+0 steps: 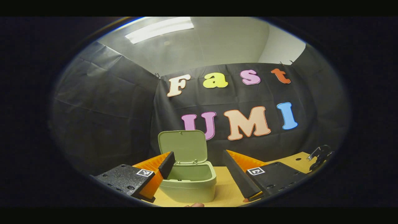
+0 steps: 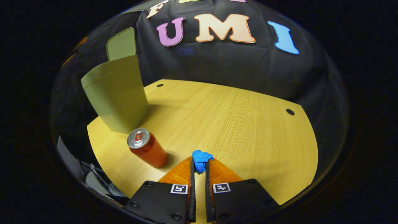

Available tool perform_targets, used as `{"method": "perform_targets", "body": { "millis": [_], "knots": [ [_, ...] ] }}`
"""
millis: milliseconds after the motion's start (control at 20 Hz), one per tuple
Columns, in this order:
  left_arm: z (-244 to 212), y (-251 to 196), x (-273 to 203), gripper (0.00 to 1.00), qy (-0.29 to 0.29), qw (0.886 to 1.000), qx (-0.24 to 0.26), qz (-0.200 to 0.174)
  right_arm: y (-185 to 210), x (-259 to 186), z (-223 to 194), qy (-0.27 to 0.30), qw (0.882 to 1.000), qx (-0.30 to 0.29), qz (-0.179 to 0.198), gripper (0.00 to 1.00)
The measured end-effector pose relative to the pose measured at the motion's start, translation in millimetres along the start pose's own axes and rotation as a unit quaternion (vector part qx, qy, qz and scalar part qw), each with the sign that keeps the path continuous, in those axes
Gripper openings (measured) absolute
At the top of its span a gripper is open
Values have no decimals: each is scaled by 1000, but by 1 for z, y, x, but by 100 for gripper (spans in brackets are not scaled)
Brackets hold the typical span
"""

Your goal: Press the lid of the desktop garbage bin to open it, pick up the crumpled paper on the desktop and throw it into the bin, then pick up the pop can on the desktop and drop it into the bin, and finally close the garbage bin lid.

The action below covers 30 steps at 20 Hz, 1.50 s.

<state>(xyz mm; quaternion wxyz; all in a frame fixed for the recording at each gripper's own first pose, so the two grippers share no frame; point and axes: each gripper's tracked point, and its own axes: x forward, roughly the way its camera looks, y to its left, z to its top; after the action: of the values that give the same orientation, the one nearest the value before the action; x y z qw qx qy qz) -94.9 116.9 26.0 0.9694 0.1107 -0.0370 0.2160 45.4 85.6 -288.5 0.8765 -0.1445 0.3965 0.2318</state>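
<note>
The green desktop bin (image 1: pixel 189 183) stands on the wooden table with its lid (image 1: pixel 182 146) swung up and open. My left gripper (image 1: pixel 197 154) hangs open in front of it, its fingers spread to either side of the bin's mouth. In the right gripper view the bin (image 2: pixel 116 93) stands at the far left with its lid (image 2: pixel 121 43) raised. An orange pop can (image 2: pixel 146 148) stands upright just in front of it. My right gripper (image 2: pixel 200 165) is shut on the blue crumpled paper (image 2: pixel 200 158), low over the table (image 2: pixel 236 118).
The table (image 1: pixel 227 191) reaches the black cloth wall behind the bin. A metal clamp-like object (image 1: pixel 320 154) sits at the table's right edge. Two small holes (image 2: pixel 290 111) mark the tabletop. Grey metal parts (image 2: pixel 93 179) lie off the near left edge.
</note>
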Motion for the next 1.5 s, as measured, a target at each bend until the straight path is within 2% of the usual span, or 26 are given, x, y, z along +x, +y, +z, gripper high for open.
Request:
{"method": "perform_targets", "body": {
  "millis": [50,150,200,250,300,350,400,450,650,700,750,900,950,1300,1500],
  "knots": [
    [-2,1,1,93,2,1000,-2,-2,0,-6,12,-14,1000,3,-3,15],
    [-5,4,1,93,5,1000,-5,-5,3,-13,40,-41,999,6,-6,15],
    [-9,6,1,96,8,1000,-5,-7,6,-17,54,-57,998,6,-7,15],
    [-10,8,2,93,9,1000,-4,-7,8,-21,70,-72,997,5,-7,15],
    [-12,11,2,96,10,1000,-3,-8,12,-27,85,-90,996,4,-7,15],
    [-13,14,1,93,11,1000,-2,-8,16,-32,101,-107,994,1,-7,15],
    [-15,17,1,96,12,1000,-2,-8,21,-37,118,-125,992,-1,-5,15],
    [-15,21,0,93,12,1000,-3,-8,26,-41,132,-142,990,-3,-4,15],
    [-20,38,0,93,17,1000,-9,-3,50,-56,182,-193,981,-9,8,14],
    [-22,43,1,91,18,1000,-9,-1,56,-57,193,-203,979,-13,11,14],
    [-24,47,2,93,21,1000,-9,0,61,-58,202,-210,977,-20,9,14],
    [-34,61,2,96,29,1000,-5,4,87,-59,225,-229,972,-36,20,14],
    [-37,66,3,93,32,999,-4,6,96,-57,232,-235,971,-36,26,14],
    [-56,108,8,94,47,999,-6,23,170,-52,267,-272,958,-39,82,14],
    [-66,127,11,93,55,998,0,29,214,-42,276,-275,953,-57,115,15]
  ]
}}
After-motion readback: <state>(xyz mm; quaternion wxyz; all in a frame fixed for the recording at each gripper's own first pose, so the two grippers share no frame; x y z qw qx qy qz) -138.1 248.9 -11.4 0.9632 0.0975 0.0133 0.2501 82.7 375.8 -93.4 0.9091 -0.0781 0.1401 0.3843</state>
